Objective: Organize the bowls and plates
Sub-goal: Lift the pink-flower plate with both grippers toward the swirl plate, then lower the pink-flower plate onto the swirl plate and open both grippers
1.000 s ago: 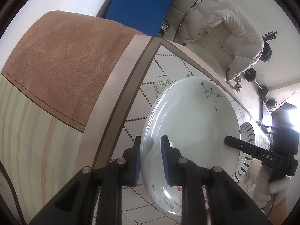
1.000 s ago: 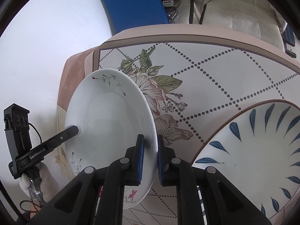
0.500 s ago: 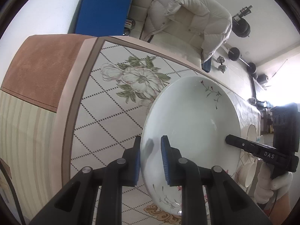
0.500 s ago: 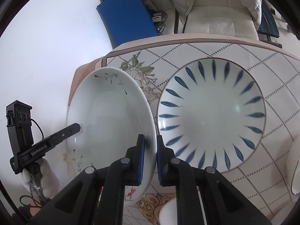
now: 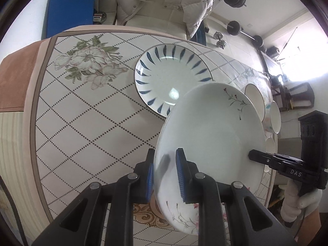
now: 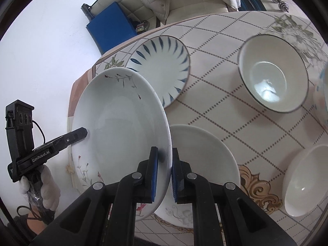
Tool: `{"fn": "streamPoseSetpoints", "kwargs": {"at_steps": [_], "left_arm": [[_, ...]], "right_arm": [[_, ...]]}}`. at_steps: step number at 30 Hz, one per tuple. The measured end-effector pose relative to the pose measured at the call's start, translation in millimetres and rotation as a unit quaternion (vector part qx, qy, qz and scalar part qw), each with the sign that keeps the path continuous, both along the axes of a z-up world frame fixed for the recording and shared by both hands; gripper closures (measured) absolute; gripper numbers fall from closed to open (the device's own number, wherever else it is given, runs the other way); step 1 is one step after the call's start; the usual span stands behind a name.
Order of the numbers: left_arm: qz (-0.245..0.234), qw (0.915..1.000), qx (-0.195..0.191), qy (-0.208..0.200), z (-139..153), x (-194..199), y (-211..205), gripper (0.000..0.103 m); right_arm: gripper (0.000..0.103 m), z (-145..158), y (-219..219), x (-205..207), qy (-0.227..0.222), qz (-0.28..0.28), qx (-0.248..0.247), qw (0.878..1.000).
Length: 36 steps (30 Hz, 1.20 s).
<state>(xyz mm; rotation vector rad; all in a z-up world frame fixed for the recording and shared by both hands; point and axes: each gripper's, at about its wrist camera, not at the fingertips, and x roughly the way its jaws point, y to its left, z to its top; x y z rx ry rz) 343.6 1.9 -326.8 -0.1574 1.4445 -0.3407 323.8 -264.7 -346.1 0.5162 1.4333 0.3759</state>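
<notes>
Plate [image 5: 211, 131] with flower sprigs was held up over the desk [image 5: 86, 127].
Left hand-held gripper [image 5: 164, 176] and right hand-held gripper [image 6: 165, 167] each pinched opposite rims, beside the blue-leaf plate [image 5: 170, 75].

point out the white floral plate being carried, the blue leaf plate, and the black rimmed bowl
white floral plate [image 6: 123, 135], right wrist view, on its inner well
blue leaf plate [image 5: 168, 71], left wrist view, on its bare centre
black rimmed bowl [image 6: 272, 75], right wrist view, on its inside wall
</notes>
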Motion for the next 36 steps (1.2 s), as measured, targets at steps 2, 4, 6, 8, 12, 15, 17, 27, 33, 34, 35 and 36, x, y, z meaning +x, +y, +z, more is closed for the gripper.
{"fn": "streamPoseSetpoints", "kwargs": {"at_steps": [2, 4, 6, 8, 12, 15, 17, 27, 33, 34, 35, 36], "left_arm": [[-0.008, 0.9999, 0.002, 0.007, -7, -7, -9, 0.086], [-0.015, 0.9998, 0.008, 0.013, -14, -13, -17, 0.086], [-0.020, 0.9995, 0.015, 0.021, -23, -18, -24, 0.086], [-0.024, 0.9990, 0.022, 0.030, -31, -23, -28, 0.086], [-0.035, 0.9975, 0.039, 0.047, -49, -31, -36, 0.086], [-0.044, 0.9960, 0.052, 0.057, -58, -38, -42, 0.086], [-0.049, 0.9951, 0.057, 0.064, -63, -42, -45, 0.085], [-0.054, 0.9923, 0.083, 0.074, -72, -44, -55, 0.085], [-0.058, 0.9897, 0.101, 0.084, -81, -48, -65, 0.084], [-0.059, 0.9894, 0.103, 0.084, -82, -47, -64, 0.084], [-0.061, 0.9893, 0.104, 0.083, -82, -48, -65, 0.084], [-0.062, 0.9891, 0.105, 0.082, -82, -49, -66, 0.084]], "right_arm": [[0.090, -6, -13, -14, 0.006, -0.005, 0.000, 1.000], [0.090, -14, -22, -25, 0.012, -0.012, 0.000, 1.000], [0.090, -25, -30, -34, 0.019, -0.018, 0.002, 1.000], [0.090, -37, -33, -41, 0.028, -0.022, 0.003, 0.999], [0.090, -62, -35, -48, 0.044, -0.027, 0.004, 0.999], [0.090, -74, -36, -54, 0.052, -0.028, -0.001, 0.998], [0.090, -81, -35, -56, 0.055, -0.028, -0.005, 0.998], [0.089, -99, -32, -58, 0.069, -0.024, -0.015, 0.997], [0.089, -103, -23, -53, 0.073, -0.017, -0.024, 0.997], [0.089, -102, -23, -52, 0.073, -0.015, -0.026, 0.997], [0.089, -102, -21, -51, 0.075, -0.012, -0.030, 0.997], [0.089, -102, -21, -52, 0.076, -0.010, -0.035, 0.996]]}}
